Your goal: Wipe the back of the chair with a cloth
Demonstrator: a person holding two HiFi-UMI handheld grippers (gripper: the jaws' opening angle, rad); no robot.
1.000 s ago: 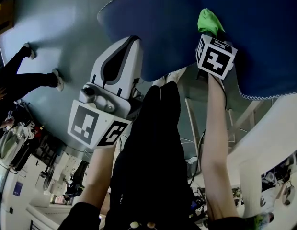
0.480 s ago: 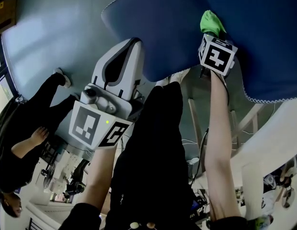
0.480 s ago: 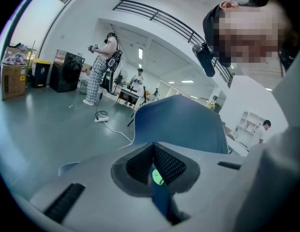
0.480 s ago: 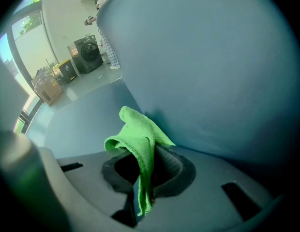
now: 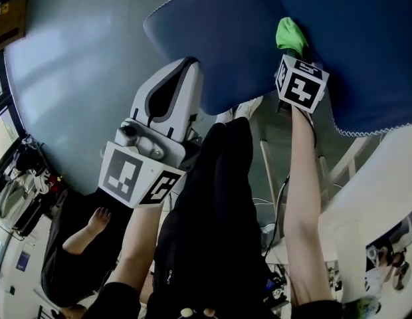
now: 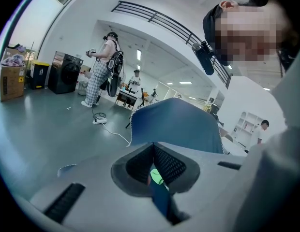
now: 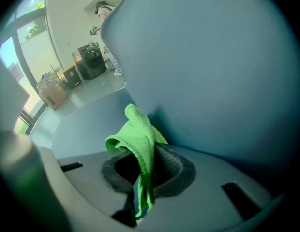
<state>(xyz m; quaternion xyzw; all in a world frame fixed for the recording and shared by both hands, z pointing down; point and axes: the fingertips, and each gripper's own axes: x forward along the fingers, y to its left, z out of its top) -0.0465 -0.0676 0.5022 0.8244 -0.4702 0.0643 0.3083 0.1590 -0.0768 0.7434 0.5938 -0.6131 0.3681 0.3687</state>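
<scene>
In my right gripper (image 7: 149, 153), the jaws clench the cloth (image 7: 138, 129), its bunched end against the chair back (image 7: 213, 71) just ahead. My left gripper (image 6: 151, 146) is closed on nothing, tips beside that back's edge. Wiping seems under way, most of it left.

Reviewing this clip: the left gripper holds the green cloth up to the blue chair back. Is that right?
Wrong gripper. It is the right gripper that holds the green cloth up to the blue chair back. The right gripper view shows the cloth clamped between its jaws.
</scene>
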